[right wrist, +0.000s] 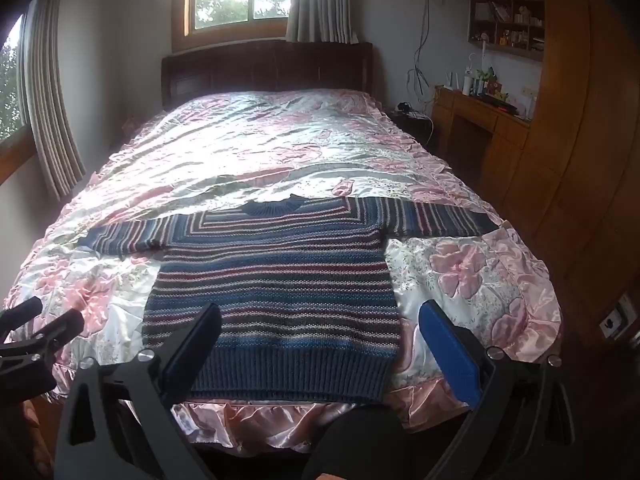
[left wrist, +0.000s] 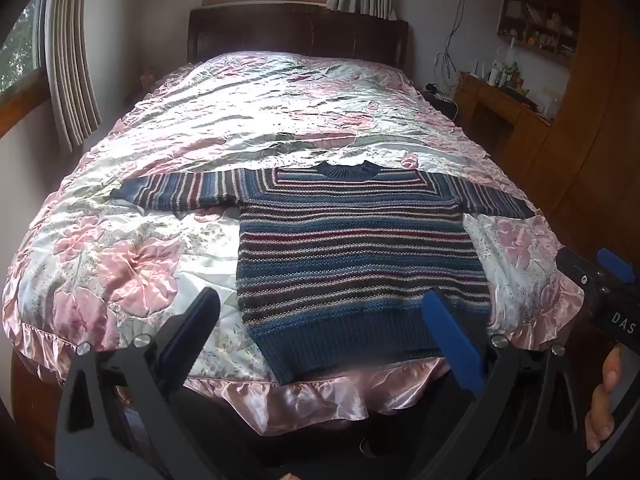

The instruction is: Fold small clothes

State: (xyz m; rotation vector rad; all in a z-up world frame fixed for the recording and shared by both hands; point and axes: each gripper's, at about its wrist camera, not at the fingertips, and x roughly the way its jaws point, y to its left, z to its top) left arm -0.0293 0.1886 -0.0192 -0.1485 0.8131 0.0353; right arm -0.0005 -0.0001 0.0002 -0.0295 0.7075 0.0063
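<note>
Two grippers, left (left wrist: 320, 312) and right (right wrist: 320, 328), hang with jaws spread wide and holding nothing, just short of a striped sweater (left wrist: 352, 256) lying flat, sleeves out, ahead of the jaws on a flowered bedspread (left wrist: 132, 264).
</note>
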